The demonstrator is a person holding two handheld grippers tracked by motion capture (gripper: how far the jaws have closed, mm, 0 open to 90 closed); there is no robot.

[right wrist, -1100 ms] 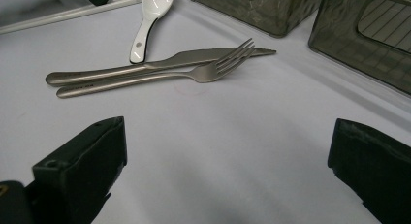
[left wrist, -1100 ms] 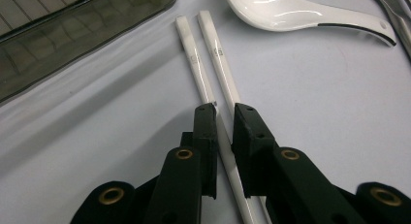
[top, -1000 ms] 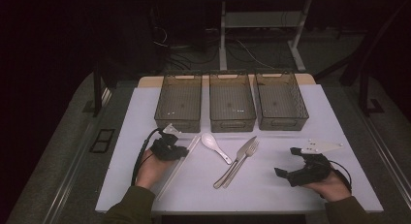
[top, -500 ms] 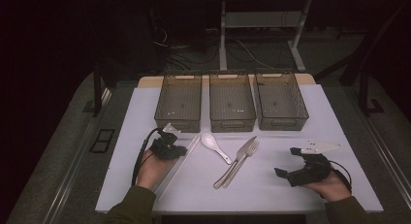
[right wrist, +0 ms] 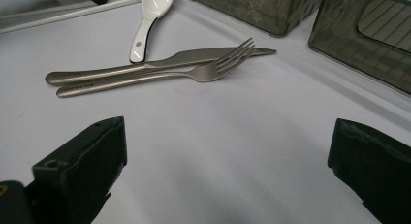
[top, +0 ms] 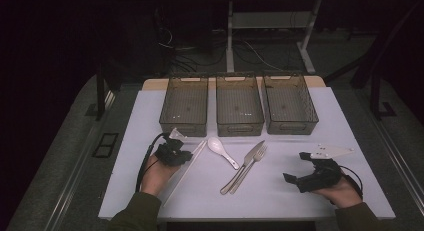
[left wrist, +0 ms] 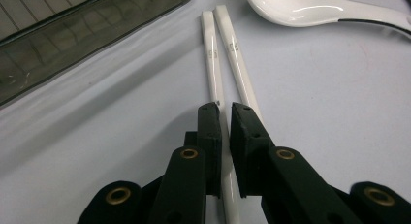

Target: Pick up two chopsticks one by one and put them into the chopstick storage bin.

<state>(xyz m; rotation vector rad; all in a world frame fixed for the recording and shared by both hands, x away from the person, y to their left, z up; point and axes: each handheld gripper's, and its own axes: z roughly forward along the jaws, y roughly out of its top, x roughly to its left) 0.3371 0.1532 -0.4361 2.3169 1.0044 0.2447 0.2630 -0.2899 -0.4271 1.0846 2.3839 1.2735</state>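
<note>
Two white chopsticks (top: 184,172) side by side on the white table (top: 325,126), running slantwise from near the left bin (top: 182,127) down toward the table's near edge. Left gripper (top: 186,155) low over their far half, in the person's left hand (top: 157,173). Seen close in the left gripper view: left gripper (left wrist: 224,112) with jaws drawn nearly together, clenched on one chopstick (left wrist: 213,64), its shaft passing straight through the narrow gap between the black pads. Second chopstick (left wrist: 238,64) just beside the first, slipping under the outer jaw (whether touched by it, hard to tell). Both sticks flat on the table.

Right gripper (top: 295,166) well apart from all that, near the table's right front corner, in the right hand (top: 345,191). Released: right gripper (right wrist: 228,136) with jaws spread wide, bare tabletop between them.

Between the two hands, a white spoon (top: 222,151), bowl toward the bins. Just right of it, a steel knife (top: 246,163) and fork (top: 243,177) lying together, touching along their handles, tips pointing toward the middle bin (top: 239,127). Fork tines (right wrist: 237,52) resting against the knife blade (right wrist: 203,54).

Three smoky see-through bins in a row along the far side of the table, right bin (top: 291,127) last.
</note>
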